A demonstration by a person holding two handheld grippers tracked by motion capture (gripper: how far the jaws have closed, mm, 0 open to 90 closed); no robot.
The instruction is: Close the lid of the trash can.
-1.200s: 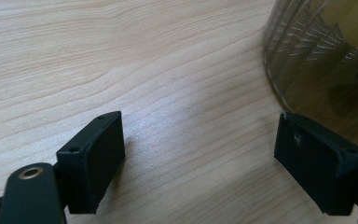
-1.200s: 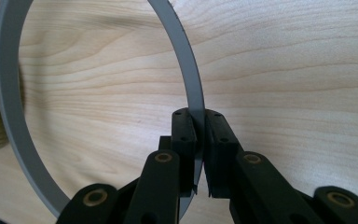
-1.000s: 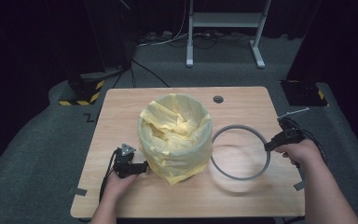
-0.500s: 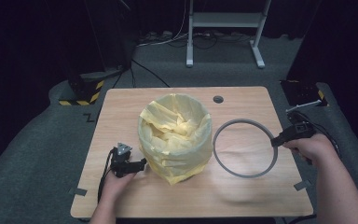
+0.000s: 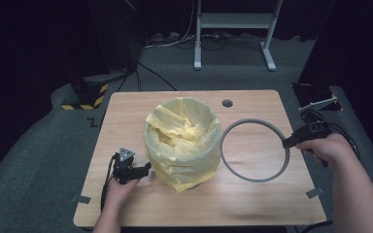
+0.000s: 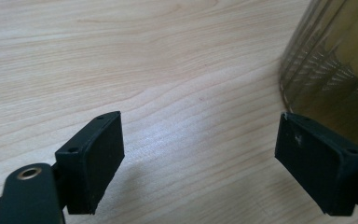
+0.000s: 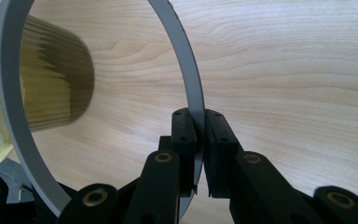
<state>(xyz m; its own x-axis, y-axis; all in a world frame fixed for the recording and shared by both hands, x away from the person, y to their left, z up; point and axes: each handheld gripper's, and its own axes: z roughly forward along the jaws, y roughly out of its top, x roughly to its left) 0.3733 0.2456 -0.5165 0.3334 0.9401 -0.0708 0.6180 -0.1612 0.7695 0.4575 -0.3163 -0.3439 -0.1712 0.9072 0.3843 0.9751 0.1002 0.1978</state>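
Jaws: right gripper (image 5: 285, 143) clamped on grey ring (image 5: 233, 166) at right of frame; left gripper (image 5: 148, 167) open, empty, lower left beside yellow-bagged bin (image 5: 184, 155).

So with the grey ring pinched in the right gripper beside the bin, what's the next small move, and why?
Probably carry the ring left, over the bin, and centre it above the rim. The right gripper is shut on the ring's edge, and the yellow bag is draped over the rim, seemingly waiting to be clamped. The left gripper stands open at the bin's base, free to steady it.
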